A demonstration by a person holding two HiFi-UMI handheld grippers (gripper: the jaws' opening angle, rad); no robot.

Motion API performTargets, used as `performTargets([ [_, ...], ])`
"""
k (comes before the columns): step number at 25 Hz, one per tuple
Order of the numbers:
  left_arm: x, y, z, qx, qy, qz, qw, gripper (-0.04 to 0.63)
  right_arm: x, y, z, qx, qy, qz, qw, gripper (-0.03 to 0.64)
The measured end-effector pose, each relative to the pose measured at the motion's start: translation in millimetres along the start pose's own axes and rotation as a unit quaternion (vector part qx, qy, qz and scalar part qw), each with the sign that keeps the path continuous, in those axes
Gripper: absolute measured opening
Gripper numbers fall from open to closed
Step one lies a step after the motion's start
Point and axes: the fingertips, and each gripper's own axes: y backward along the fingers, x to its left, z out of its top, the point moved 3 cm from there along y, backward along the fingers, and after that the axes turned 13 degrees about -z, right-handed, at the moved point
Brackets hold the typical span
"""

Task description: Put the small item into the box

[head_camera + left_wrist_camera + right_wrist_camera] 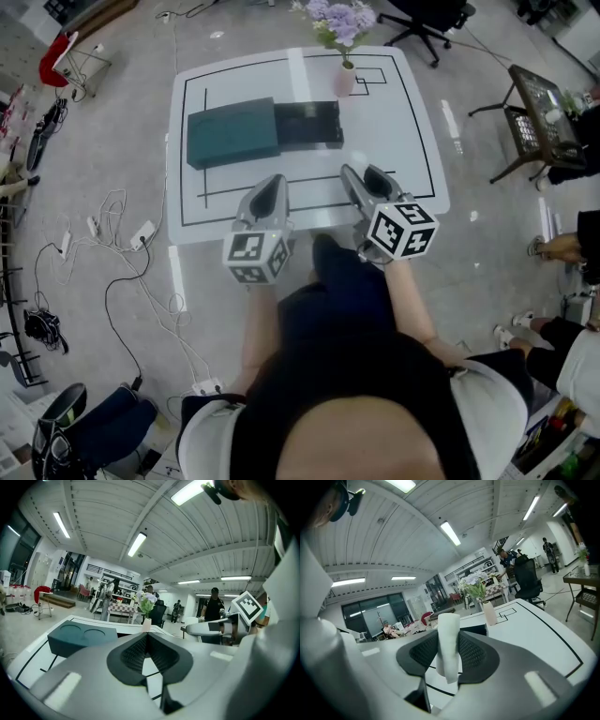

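A white table (412, 141) marked with black lines is being viewed from above. Toward its far left corner a teal block (232, 132), possibly a lid, is lying, with an open dark box (307, 124) lying against its right side. A vase of flowers (345, 79) is standing at the far edge, near the box.

Two grippers are being held over the near edge, well apart from the box. The left gripper (270, 187) is being held with its jaws together and nothing between them. The jaws of the right gripper (366, 180) are being pressed on a small white roll (448, 644), which is being held upright above the table.

The carrying step is judged to be in hand, with the roll gripped but not yet in the box. The next move is judged to call for the right gripper to be brought over the open box, clear of the vase, and lowered before its jaws are parted.
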Motion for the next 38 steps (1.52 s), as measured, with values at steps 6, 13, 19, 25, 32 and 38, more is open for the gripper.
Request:
performTargets([
  [6,10.9,-11.8,2.0,0.003,0.007,0.008,0.9999,0.009,-3.0,-16.1,6.9,0.007,0.001,0.006,1.000,0.127],
  [13,23.3,-26.6,2.0,0.007,0.012,0.013,0.9998,0.009,-8.7,-37.3,13.2,0.015,0.001,0.009,1.000,0.127],
  [19,35.5,-37.7,2.7,0.006,0.018,0.018,0.9997,0.009,-9.7,-55.3,18.5,0.022,0.005,0.013,1.000,0.127],
  [25,47.7,-51.1,5.1,0.003,0.023,0.024,0.9994,0.009,-6.0,-75.5,25.0,0.029,0.011,0.028,0.999,0.127],
  [32,65.5,-58.4,9.0,0.000,0.029,0.041,0.9987,0.009,-2.7,-97.7,30.2,0.038,0.022,0.038,0.998,0.127],
  [38,74.5,-61.3,7.2,0.001,0.034,0.053,0.9980,0.009,-3.2,-110.8,30.5,0.048,0.031,0.042,0.997,0.127],
])
